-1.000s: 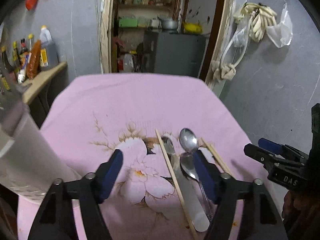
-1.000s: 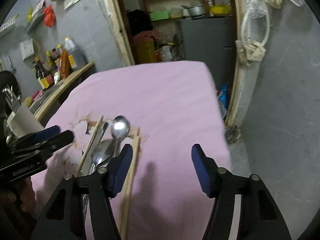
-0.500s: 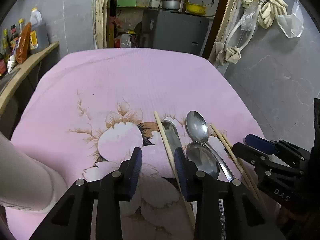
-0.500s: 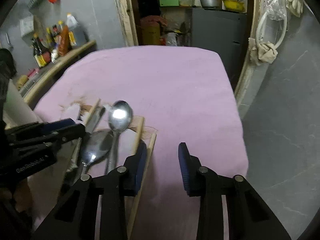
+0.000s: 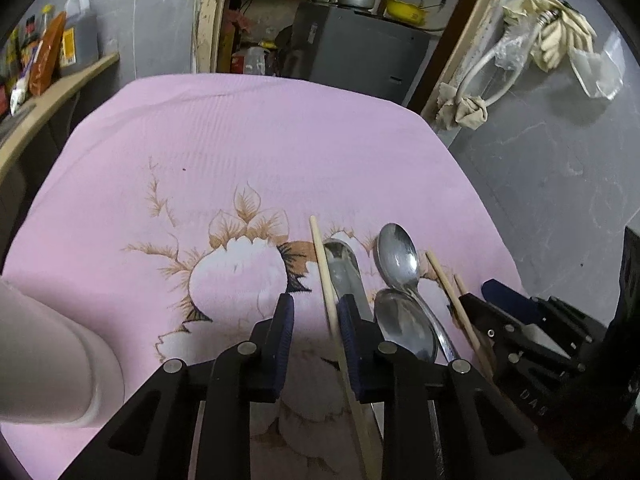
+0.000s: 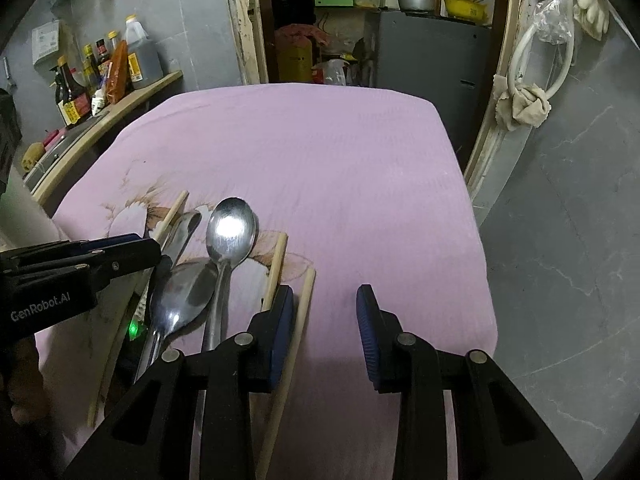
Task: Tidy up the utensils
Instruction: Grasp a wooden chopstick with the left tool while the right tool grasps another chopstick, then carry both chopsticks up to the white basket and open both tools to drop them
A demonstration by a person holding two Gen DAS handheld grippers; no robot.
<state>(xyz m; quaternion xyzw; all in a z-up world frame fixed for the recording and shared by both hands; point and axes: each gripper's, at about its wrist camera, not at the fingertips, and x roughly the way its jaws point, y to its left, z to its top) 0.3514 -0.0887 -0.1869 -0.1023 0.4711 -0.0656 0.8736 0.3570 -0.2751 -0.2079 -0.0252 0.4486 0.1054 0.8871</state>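
Left gripper [image 5: 314, 336] jaws just narrowed, empty, left of chopstick [image 5: 325, 276]; right gripper [image 6: 325, 334] jaws narrow, empty, right of spoons [image 6: 230, 236].

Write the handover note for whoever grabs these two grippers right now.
Left gripper: jaws have just been closing, nothing between them, only cloth; the left chopstick lies just outside its right finger.
Right gripper: jaws have just been closing, nothing between them; the chopstick pair lies by its left finger.
Things: two spoons, a flat metal utensil and the chopsticks lie loose together on the pink cloth. White holder at far left.
Done: nothing sorted.
Left: pick up and sort every utensil.
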